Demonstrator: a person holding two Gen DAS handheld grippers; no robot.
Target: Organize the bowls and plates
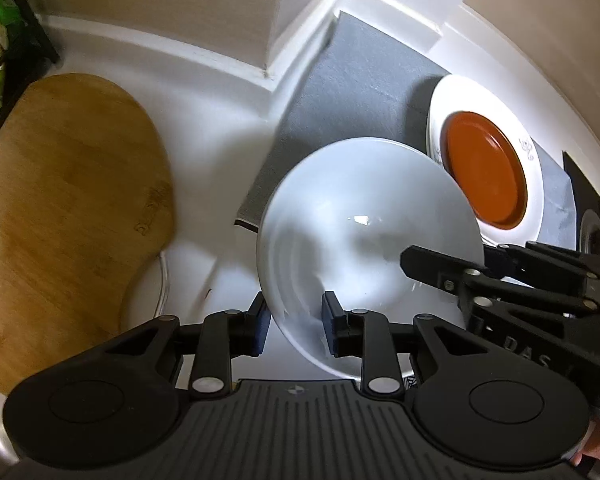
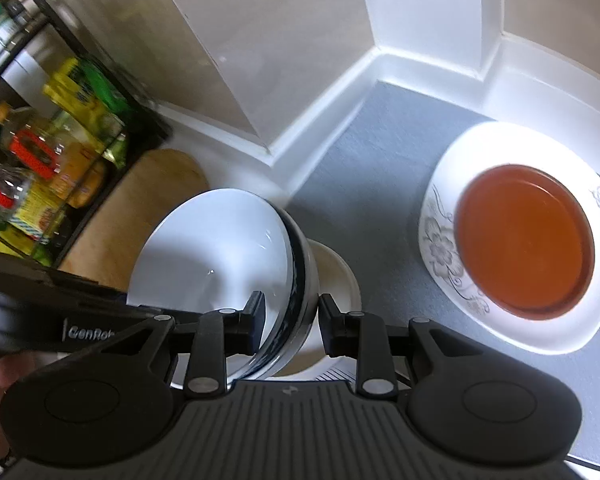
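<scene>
A white bowl (image 1: 364, 232) with a dark stripe on its outside (image 2: 216, 248) is held between both grippers above the counter. My left gripper (image 1: 296, 320) is shut on its near rim. My right gripper (image 2: 290, 312) is shut on the opposite rim and also shows in the left wrist view (image 1: 440, 268). An orange plate (image 1: 484, 168) lies on a white flower-patterned plate (image 1: 536, 184) on a grey mat (image 1: 360, 80), to the right of the bowl; both show in the right wrist view, the orange plate (image 2: 524, 240) on the white plate (image 2: 436, 248).
A wooden cutting board (image 1: 60, 216) lies on the white counter at the left. A black rack with bottles and packets (image 2: 40, 160) stands at the far left. White walls form a corner (image 1: 268, 72) behind the mat. A pale round object (image 2: 336, 272) sits under the bowl.
</scene>
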